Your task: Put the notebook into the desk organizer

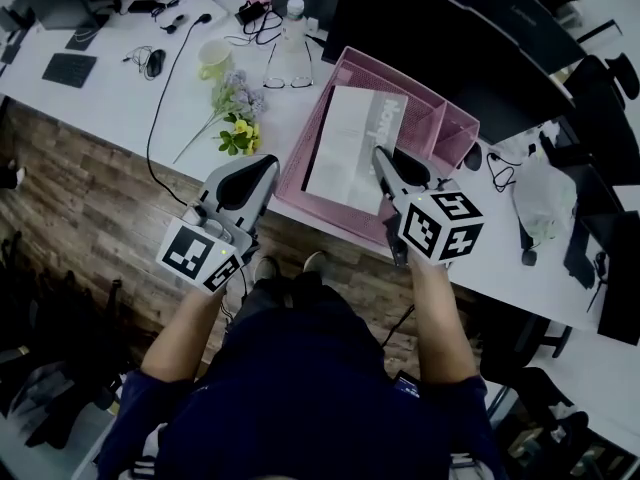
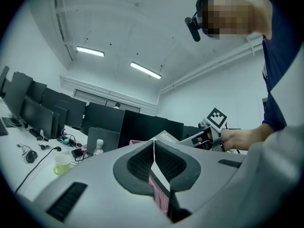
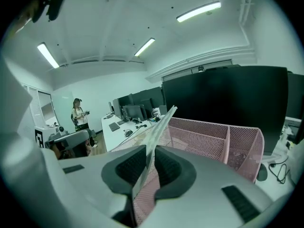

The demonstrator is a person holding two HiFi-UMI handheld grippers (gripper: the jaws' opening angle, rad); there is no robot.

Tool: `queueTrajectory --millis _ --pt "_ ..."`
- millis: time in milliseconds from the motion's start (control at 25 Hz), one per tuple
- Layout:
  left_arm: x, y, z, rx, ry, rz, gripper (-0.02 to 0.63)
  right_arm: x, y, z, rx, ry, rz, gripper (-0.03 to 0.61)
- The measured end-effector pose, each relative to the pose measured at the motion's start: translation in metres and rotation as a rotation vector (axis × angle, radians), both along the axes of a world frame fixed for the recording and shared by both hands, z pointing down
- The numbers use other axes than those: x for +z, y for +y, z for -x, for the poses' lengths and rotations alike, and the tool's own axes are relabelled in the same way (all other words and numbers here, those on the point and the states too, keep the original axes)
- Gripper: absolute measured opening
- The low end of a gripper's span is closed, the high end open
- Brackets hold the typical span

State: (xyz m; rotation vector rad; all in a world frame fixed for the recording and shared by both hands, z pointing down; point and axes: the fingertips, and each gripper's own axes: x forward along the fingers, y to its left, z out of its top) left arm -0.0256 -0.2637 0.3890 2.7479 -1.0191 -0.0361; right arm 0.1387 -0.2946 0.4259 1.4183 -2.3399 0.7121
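Note:
A pink mesh desk organizer [image 1: 452, 128] stands on the white desk in front of a black monitor. The white-and-grey notebook [image 1: 345, 148] lies tilted in its large compartment, its near end up over the front wall. My right gripper [image 1: 381, 160] is at the notebook's near right corner. In the right gripper view the notebook's edge [image 3: 164, 120] runs between the pads with a gap beside it, so the right gripper [image 3: 150, 152] is open. My left gripper [image 1: 268, 164] sits at the organizer's left front corner. Its pads [image 2: 137, 163] are together, with pink mesh between them.
Artificial flowers [image 1: 235, 116], a green mug [image 1: 213, 58], glasses [image 1: 288, 78] and a water bottle [image 1: 293, 13] lie left of the organizer. Cables and a mouse [image 1: 154, 62] are further left. A plastic bag [image 1: 545, 196] lies at the right. A person [image 3: 78, 114] stands far off.

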Motion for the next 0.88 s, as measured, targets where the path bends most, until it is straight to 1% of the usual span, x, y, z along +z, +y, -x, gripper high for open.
queueTrajectory --millis 240,600,720,800,880 --pt "0.0 -0.015 0.001 -0.012 0.001 0.003 0.034 0.01 -0.019 0.0 -0.008 0.028 0.047 0.074" --pt "0.003 -0.027 -0.002 -0.007 0.002 0.011 0.034 0.01 -0.037 -0.016 0.016 0.093 0.055 0.088" --pt "0.005 -0.029 -0.005 0.0 0.002 0.015 0.034 0.012 -0.037 -0.017 0.018 0.126 0.056 0.109" --pt "0.006 -0.029 -0.007 0.004 0.003 0.018 0.034 0.014 -0.036 -0.018 0.01 0.16 0.06 0.149" --pt "0.006 -0.029 -0.008 0.008 0.003 0.02 0.034 0.016 -0.034 -0.019 0.002 0.188 0.064 0.155"
